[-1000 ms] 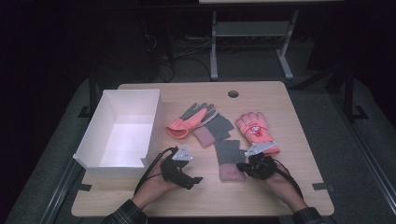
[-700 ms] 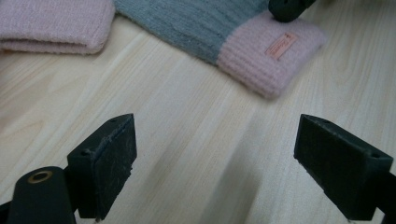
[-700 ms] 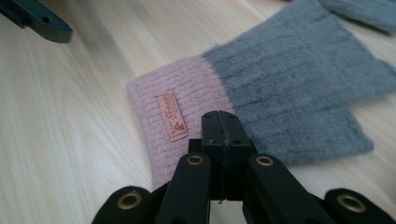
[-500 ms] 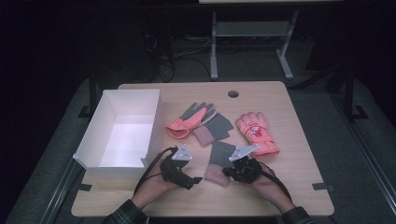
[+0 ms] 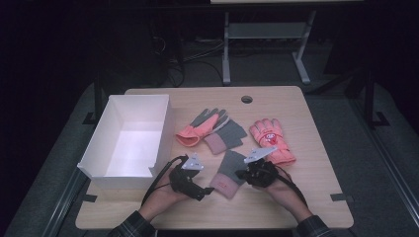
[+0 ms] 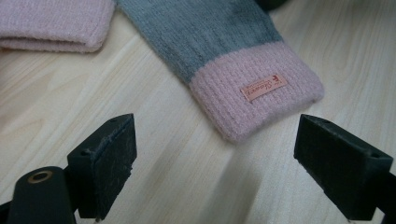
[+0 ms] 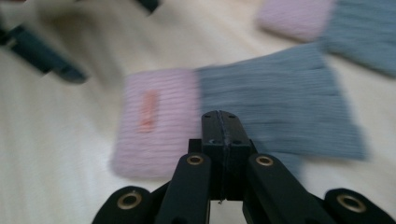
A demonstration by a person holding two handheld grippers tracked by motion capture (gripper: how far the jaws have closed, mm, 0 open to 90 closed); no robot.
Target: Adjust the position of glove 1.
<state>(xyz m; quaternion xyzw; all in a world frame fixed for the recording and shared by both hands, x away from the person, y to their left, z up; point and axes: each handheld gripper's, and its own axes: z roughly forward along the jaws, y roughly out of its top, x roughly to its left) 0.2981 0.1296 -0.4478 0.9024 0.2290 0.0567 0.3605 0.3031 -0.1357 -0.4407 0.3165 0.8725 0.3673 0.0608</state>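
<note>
A grey knitted glove with a pink cuff (image 5: 228,172) lies flat near the table's front edge, between my two grippers. My left gripper (image 5: 205,191) rests on the table just left of the cuff, open. In the left gripper view the cuff (image 6: 256,95), with its small orange label, lies just ahead of the wide-apart jaws of that gripper (image 6: 217,140). My right gripper (image 5: 241,174) sits at the glove's right edge. It is shut (image 7: 223,122), nothing shows between its jaws, and it hangs over the blurred glove (image 7: 243,107).
A white open box (image 5: 96,150) stands at the left. Behind the near glove lie an orange and grey glove (image 5: 200,127), a second grey knitted glove (image 5: 228,134) and a red glove (image 5: 271,139). A cable hole (image 5: 246,99) is near the far edge.
My right gripper has moved left, from beside the red glove to the grey glove's right edge. The glove's cuff end lies a little further left. The left gripper has kept still.
</note>
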